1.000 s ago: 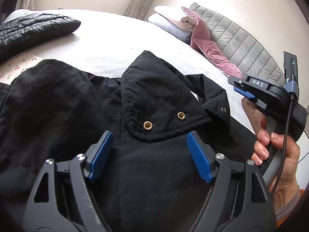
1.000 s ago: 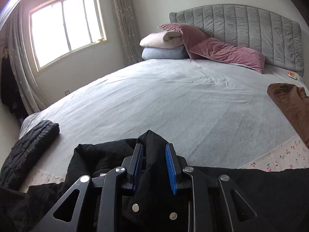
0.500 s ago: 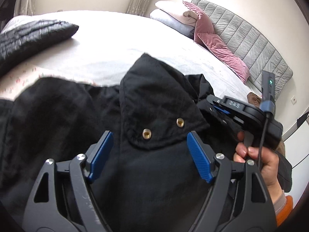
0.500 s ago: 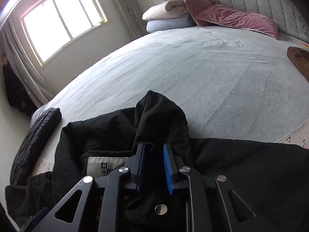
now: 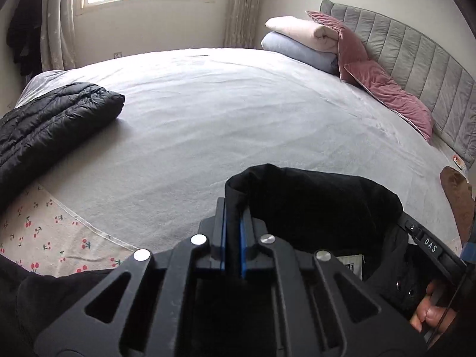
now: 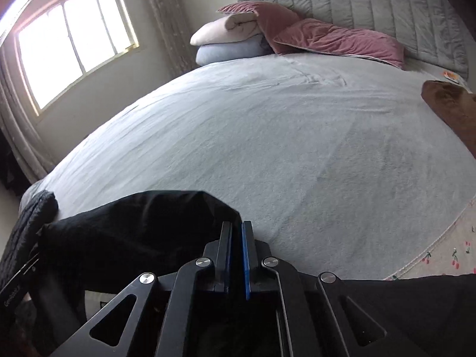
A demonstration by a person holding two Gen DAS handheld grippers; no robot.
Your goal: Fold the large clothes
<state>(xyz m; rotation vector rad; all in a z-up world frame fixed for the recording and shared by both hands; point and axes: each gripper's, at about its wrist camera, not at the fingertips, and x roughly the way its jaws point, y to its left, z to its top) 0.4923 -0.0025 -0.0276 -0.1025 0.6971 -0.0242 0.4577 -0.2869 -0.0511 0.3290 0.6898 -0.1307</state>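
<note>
A black hooded jacket [image 5: 312, 205] hangs lifted between both grippers above the near edge of the bed. My left gripper [image 5: 233, 226] is shut on the left edge of its hood. My right gripper [image 6: 236, 244] is shut on the right edge of the hood [image 6: 142, 223]. The hood fabric spans between them, and a white label [image 5: 352, 263] shows inside the collar. The right gripper's body [image 5: 428, 247] shows at the right of the left wrist view. The rest of the jacket hangs below, out of sight.
The grey bed sheet [image 5: 232, 110] stretches ahead. A folded black quilted jacket [image 5: 44, 125] lies at the left. Folded blankets [image 6: 229, 38] and pink pillows [image 6: 336, 40] sit by the grey headboard [image 6: 386, 9]. A brown garment [image 6: 449, 104] lies at the right. A cherry-print cloth [image 5: 44, 238] is near.
My left gripper was open over the jacket and has shut on the hood's edge. Both grippers have lifted the hood, so the views now look across the bed.
</note>
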